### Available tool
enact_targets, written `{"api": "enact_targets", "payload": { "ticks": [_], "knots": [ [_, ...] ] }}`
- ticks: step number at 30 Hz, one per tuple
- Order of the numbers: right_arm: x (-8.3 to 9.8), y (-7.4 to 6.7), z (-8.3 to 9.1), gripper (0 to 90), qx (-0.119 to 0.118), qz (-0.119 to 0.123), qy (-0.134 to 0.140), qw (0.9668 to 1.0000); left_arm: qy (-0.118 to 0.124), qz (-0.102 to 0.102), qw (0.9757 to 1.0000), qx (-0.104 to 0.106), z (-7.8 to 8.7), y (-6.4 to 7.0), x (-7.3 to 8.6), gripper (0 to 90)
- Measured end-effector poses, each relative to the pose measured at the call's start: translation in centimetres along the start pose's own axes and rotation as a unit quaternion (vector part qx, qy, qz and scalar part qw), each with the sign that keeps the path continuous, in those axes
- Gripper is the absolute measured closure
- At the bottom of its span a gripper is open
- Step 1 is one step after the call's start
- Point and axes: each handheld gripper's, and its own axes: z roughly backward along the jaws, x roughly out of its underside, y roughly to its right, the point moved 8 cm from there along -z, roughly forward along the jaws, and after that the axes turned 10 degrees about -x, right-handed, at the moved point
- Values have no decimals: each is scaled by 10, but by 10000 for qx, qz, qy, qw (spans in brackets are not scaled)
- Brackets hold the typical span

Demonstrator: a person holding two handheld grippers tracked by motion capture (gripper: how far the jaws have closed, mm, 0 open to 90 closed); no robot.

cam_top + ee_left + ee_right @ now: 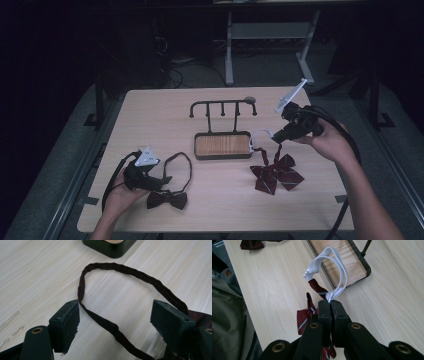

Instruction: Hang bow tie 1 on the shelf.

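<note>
The fingers of the right gripper are pressed together on the white elastic band of the red striped bow tie, at the place where the band has a knot. In the right gripper view the band rises from the jaw tips as a loop, and the red fabric hangs under it. In the high view the right gripper is raised above the table, at the right side, just right of the rack; the band goes from it toward the tray's right edge, and the tie's wings still lie on the table under it — near and a bit left of the hand.

The left gripper has its fingers wide apart, w/ nothing clamped. The dark strap of the dark bow tie lies flat on the table between them as a loop; one finger is just beside the strap, but if it touches I cannot tell. In the high view this gripper is at the near left, the dark tie's knot just beside it, at its near right.

In the middle of the table stands the rack — a black tray w/ a wooden bottom and a bar w/ pegs on its far side. Both ties are apart from it.
</note>
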Motion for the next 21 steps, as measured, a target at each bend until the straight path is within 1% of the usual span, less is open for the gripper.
{"api": "enact_targets", "payload": {
  "ticks": [3, 4, 7, 11, 21],
  "knots": [
    [-2, 0, 3, 872, 7, 32, -22, 10000, 30, 12, 10000, -10, 0, 0, 0, 238],
    [-3, 0, 3, 872, 16, 41, -23, 10000, 13, 44, 10000, 2, 1, -1, 0, 238],
    [-6, -1, 6, 872, 2, 77, 18, 10000, 6, 56, 10000, 2, 1, -1, 0, 238],
    [-11, -2, 11, 872, -3, 98, 84, 9999, -3, 40, 10000, 7, -1, -1, 0, 238],
    [-17, 0, 14, 874, 19, 130, 97, 9999, 7, 43, 10000, 0, 0, -3, 1, 238]
  ]
}}
